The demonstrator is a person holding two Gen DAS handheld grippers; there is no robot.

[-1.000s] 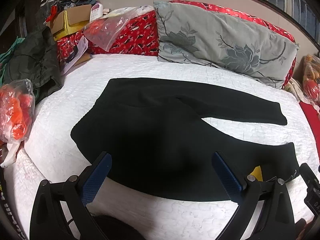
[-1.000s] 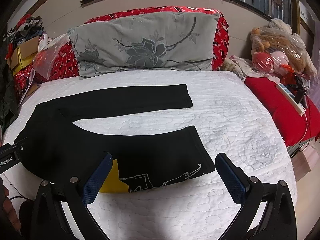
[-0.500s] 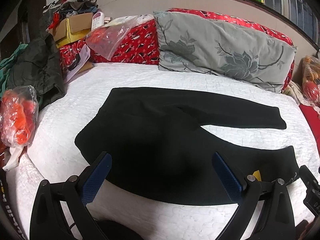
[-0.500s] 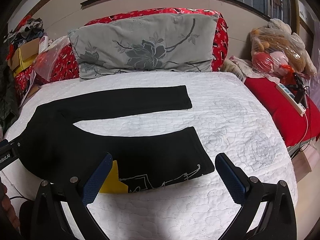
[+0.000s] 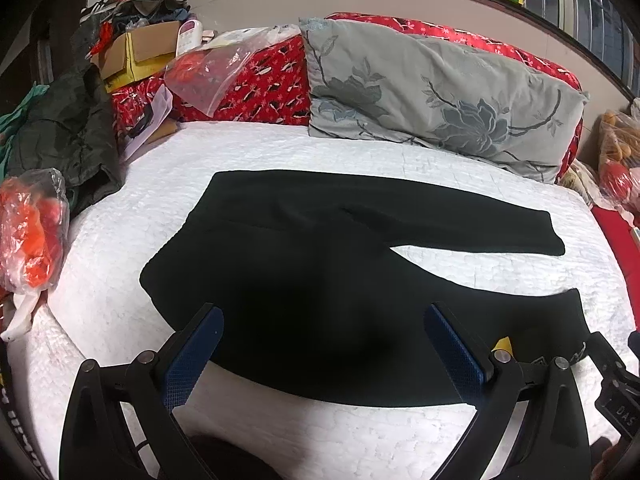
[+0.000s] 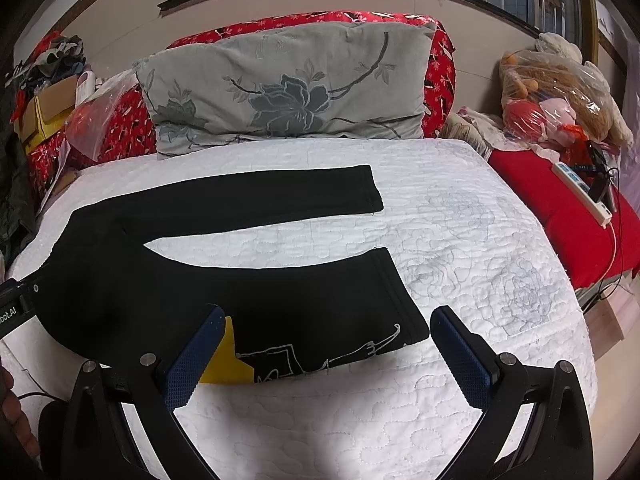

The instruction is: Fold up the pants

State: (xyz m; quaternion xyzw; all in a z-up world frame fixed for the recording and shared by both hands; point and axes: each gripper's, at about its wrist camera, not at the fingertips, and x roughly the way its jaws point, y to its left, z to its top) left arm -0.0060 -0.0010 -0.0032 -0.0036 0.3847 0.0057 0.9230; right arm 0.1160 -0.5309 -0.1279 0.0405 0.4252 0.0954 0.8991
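Now black fabric pants (image 5: 320, 280) are lying flat, legs apart, on the white quilted bed (image 6: 460, 240); both left tongs (image 5: 320, 344) and right tongs (image 6: 326, 344) are hovering released, seemingly just above the near edge.

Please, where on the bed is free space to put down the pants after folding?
The white quilt is bare right of both leg ends of the black pants, up to the red cushion. A narrow strip lies bare before the grey pillow. The left edge is crowded: dark jacket, orange bag.
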